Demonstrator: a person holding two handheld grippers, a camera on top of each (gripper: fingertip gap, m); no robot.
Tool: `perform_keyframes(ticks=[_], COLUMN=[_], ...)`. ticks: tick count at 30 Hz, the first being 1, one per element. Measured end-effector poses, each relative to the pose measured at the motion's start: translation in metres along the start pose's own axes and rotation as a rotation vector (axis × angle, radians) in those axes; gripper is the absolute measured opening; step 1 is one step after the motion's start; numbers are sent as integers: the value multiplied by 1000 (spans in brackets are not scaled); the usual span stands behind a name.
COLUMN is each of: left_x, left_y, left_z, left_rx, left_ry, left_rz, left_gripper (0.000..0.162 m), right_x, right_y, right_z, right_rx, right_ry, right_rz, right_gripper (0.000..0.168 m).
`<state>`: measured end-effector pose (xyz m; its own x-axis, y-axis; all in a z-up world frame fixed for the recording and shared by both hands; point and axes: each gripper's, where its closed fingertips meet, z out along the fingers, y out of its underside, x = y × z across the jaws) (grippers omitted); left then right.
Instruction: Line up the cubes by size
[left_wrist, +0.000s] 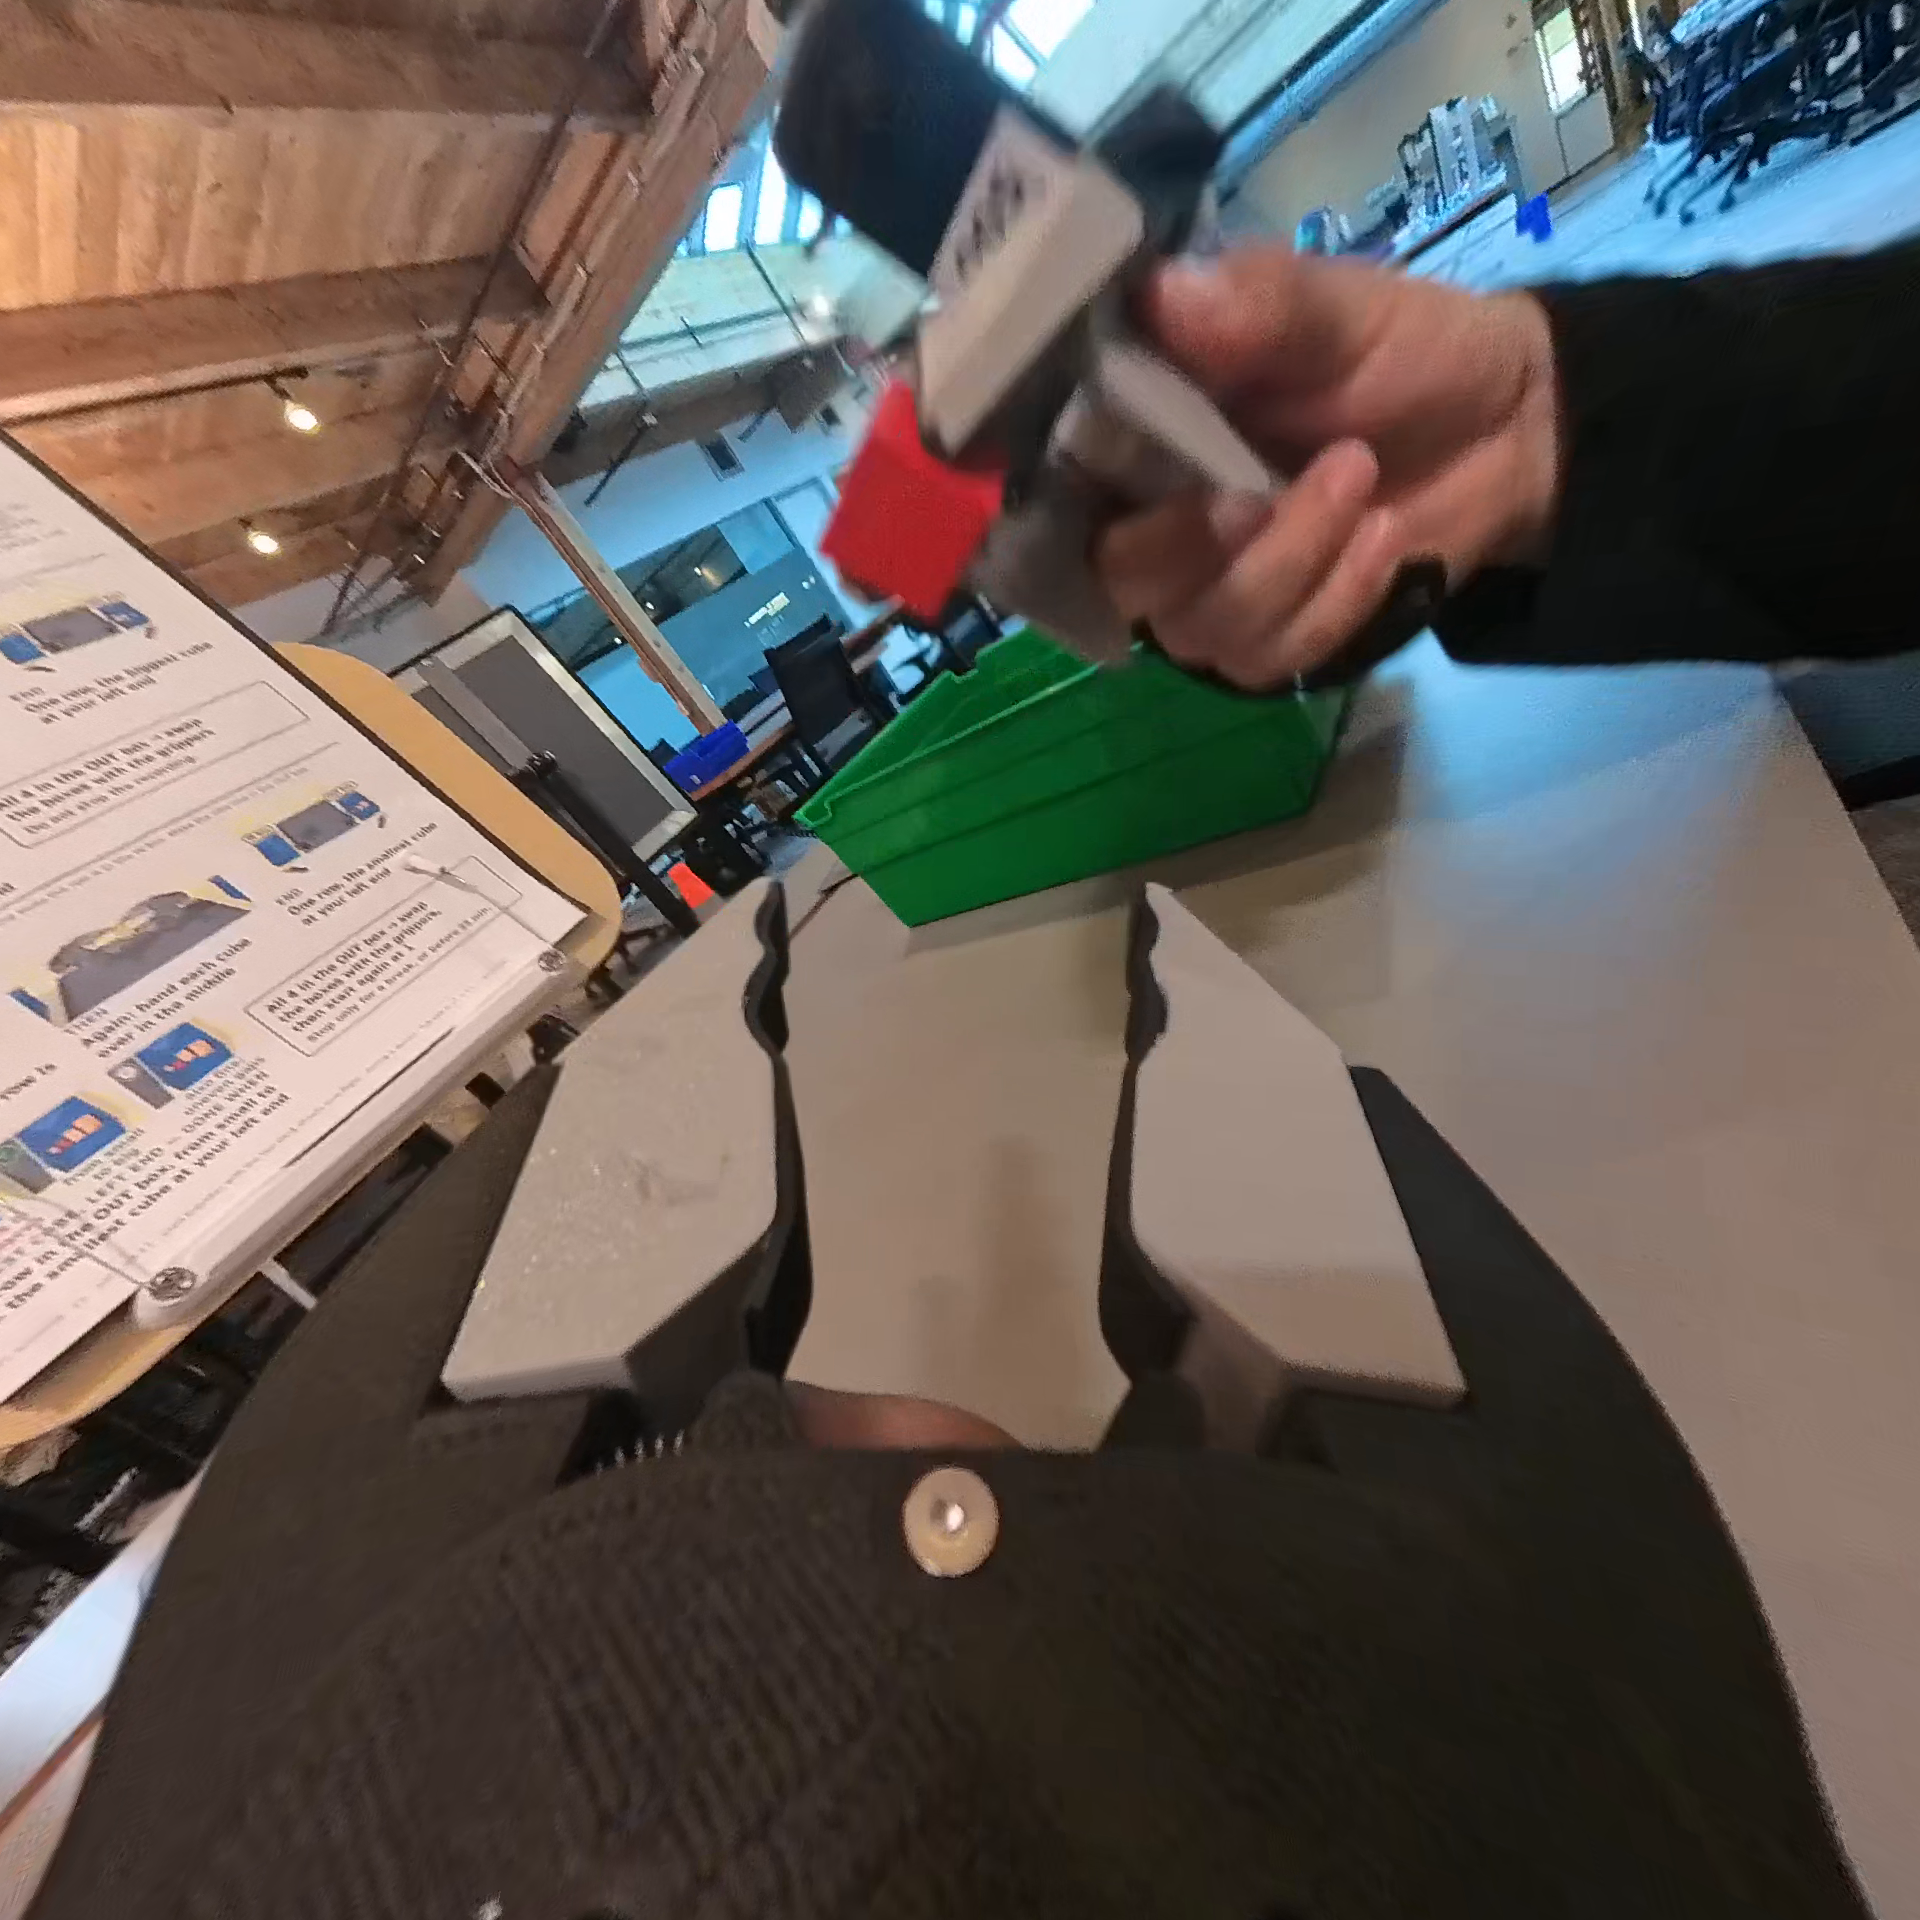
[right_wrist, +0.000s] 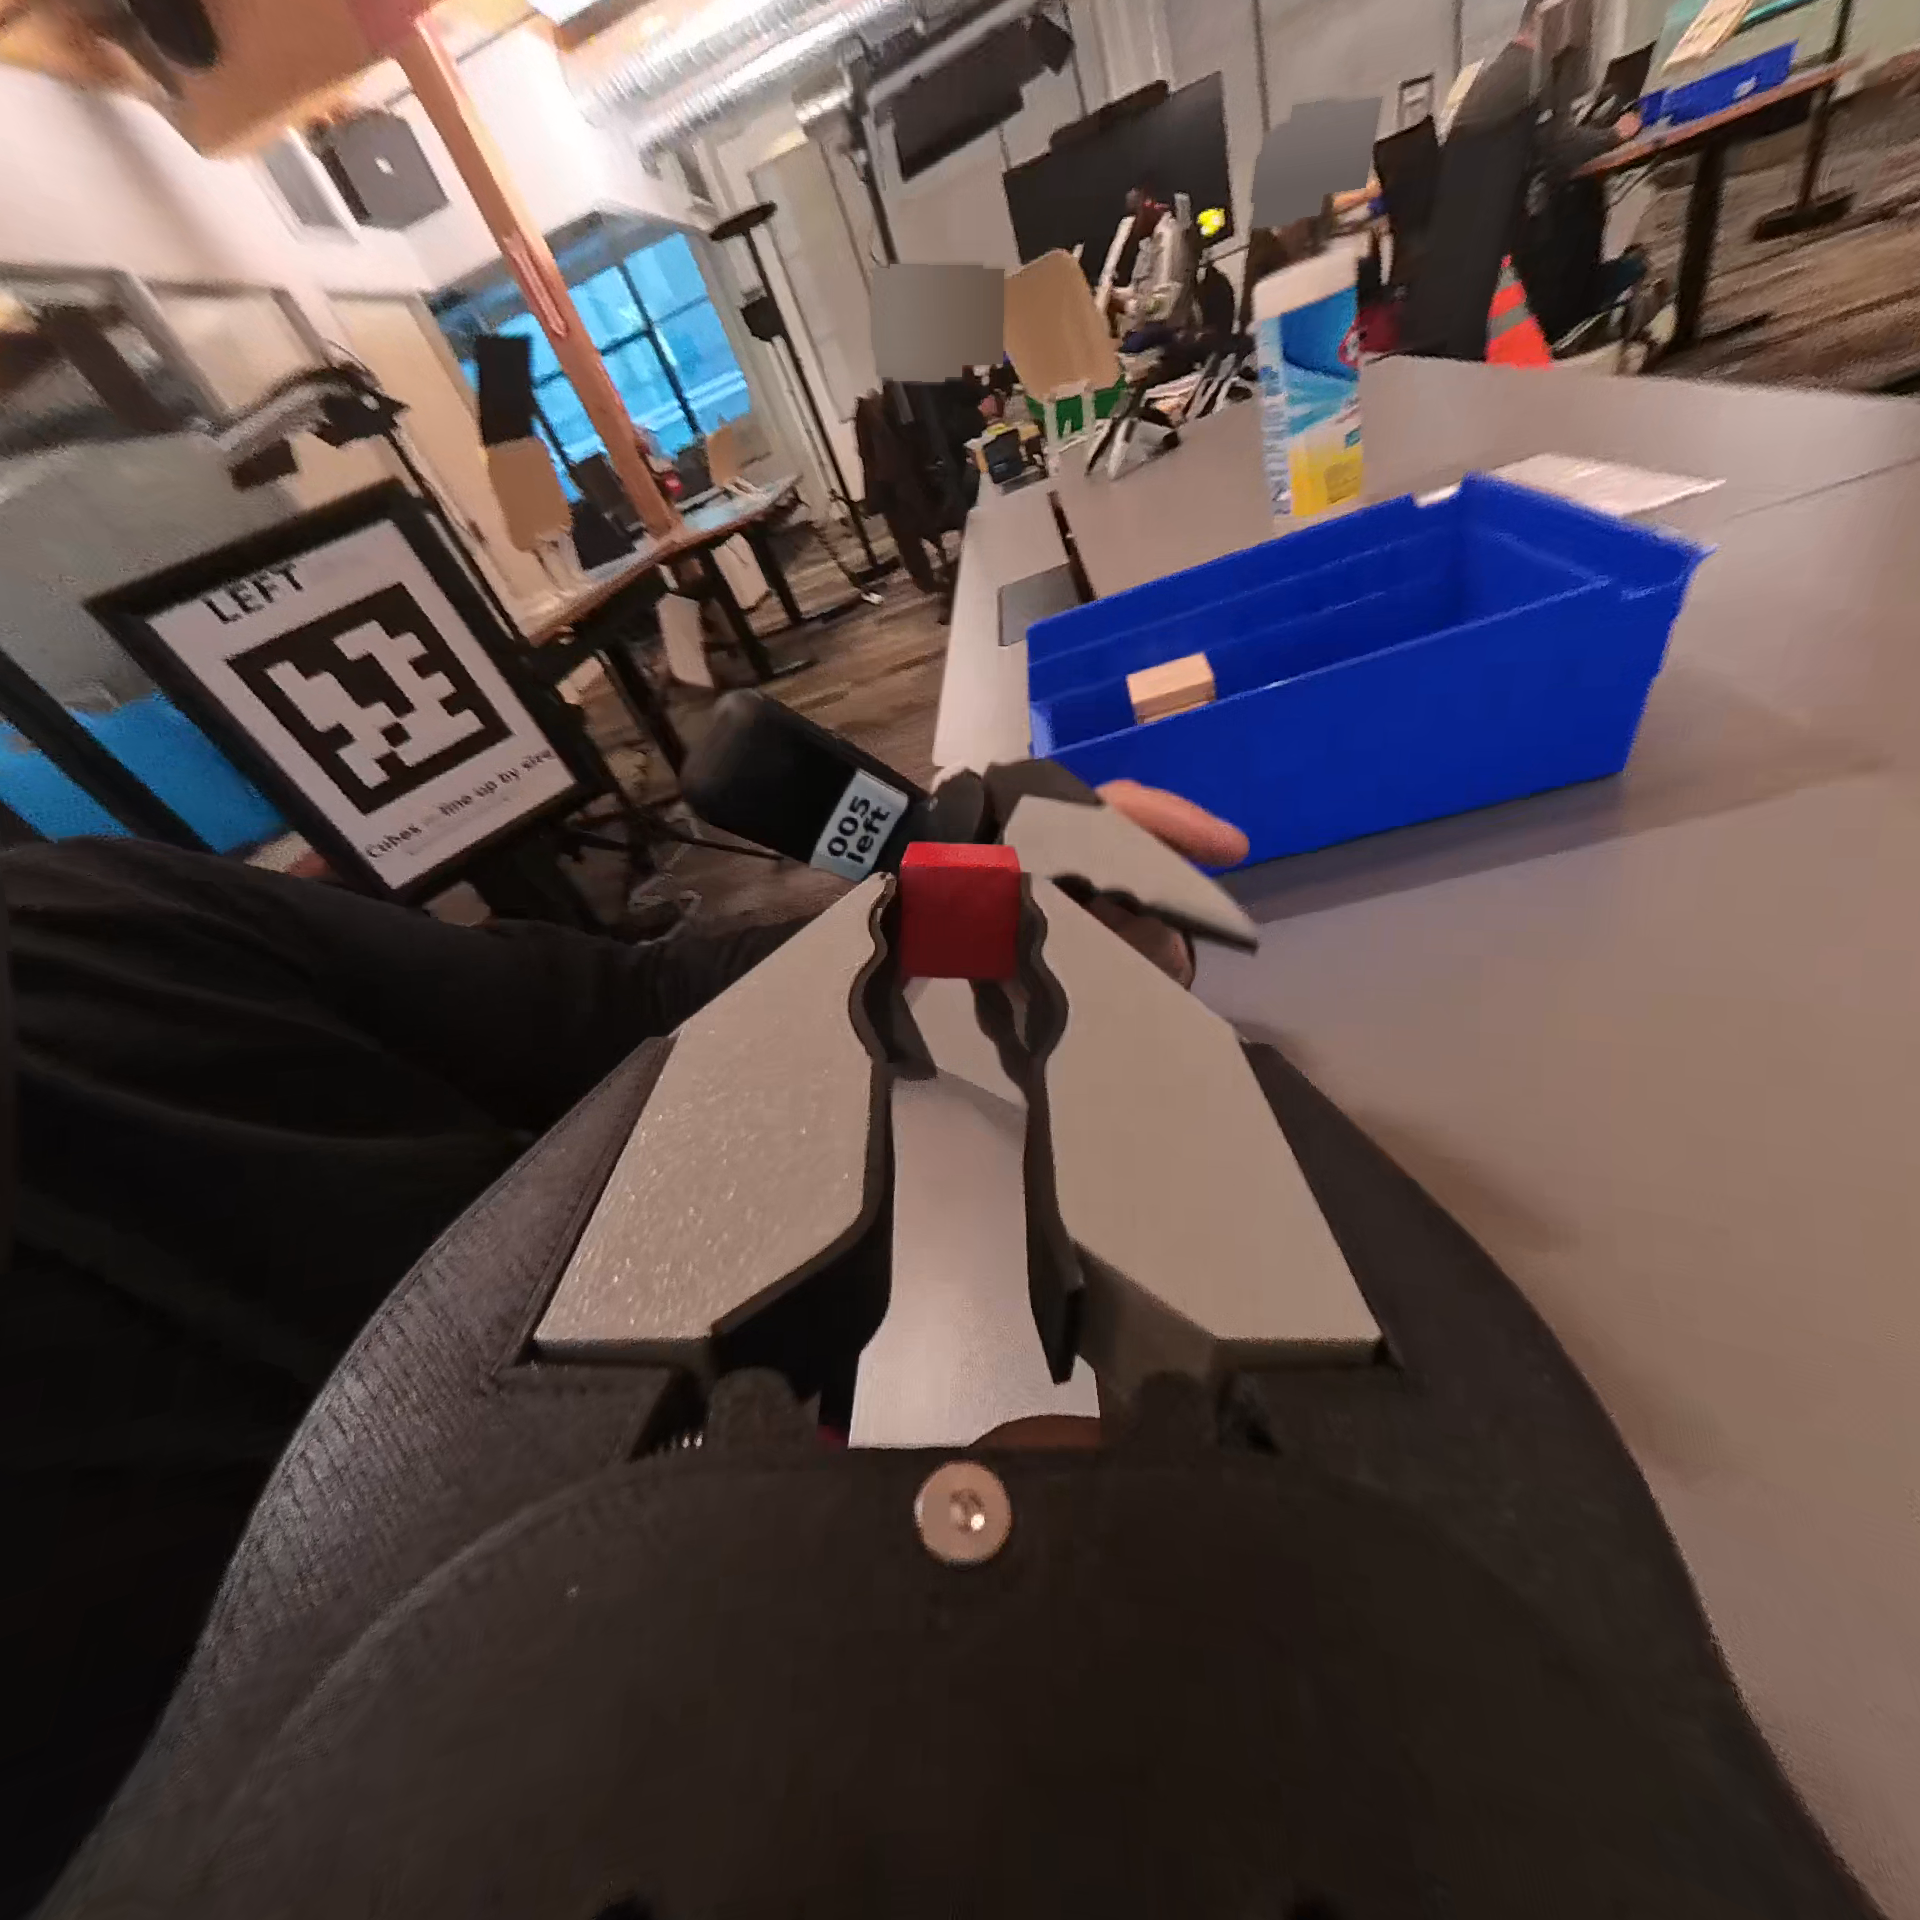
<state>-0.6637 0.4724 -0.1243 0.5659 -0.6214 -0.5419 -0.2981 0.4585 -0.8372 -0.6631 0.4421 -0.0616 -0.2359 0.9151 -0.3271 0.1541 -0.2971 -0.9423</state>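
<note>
My right gripper (right_wrist: 956, 906) is shut on a small red cube (right_wrist: 956, 920) and holds it in the air above the grey table (right_wrist: 1558, 1091). In the left wrist view a hand holds that gripper (left_wrist: 971, 488) with the red cube (left_wrist: 899, 520) above a green bin (left_wrist: 1070, 779). My left gripper (left_wrist: 956, 935) is open and empty, low over the table and pointing toward the green bin. One of its fingers (right_wrist: 1122, 878) shows just right of the cube in the right wrist view. A blue bin (right_wrist: 1351, 727) holds a small wooden cube (right_wrist: 1171, 686).
An instruction board (left_wrist: 260, 883) stands at the table's left edge. A marker sign (right_wrist: 353, 696) stands on the floor side. A wipes canister (right_wrist: 1309, 416) and a sheet of paper (right_wrist: 1600, 483) are behind the blue bin.
</note>
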Motion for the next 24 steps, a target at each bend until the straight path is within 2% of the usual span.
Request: perform_keyframes(ticks=[1,5,8,11,17,24], left_x=[3,7,2,-4,-8,-4], left_y=[5,34,73,84,83,90], left_z=[2,10,11,10,10,12], left_rx=[-26,-184,-387,-454,-448,-492], left_ry=[13,30,9,-19,-29,-1], left_rz=[1,-18,-70,-89,-170,-207], left_gripper=[59,50,57,57,54,53], right_x=[-4,-6,7,34,76,112], right_y=[-7,-32,-38,-31,4,85], right_z=[-8,-52,-94,-145,-232,-270], right_rx=[-4,-27,-76,-167,-337,-779], right_ry=[24,190,342,528,735,732], right_rz=[-25,-123,-163,-179,-119,-144], right_gripper=[18,18,19,19,19,19])
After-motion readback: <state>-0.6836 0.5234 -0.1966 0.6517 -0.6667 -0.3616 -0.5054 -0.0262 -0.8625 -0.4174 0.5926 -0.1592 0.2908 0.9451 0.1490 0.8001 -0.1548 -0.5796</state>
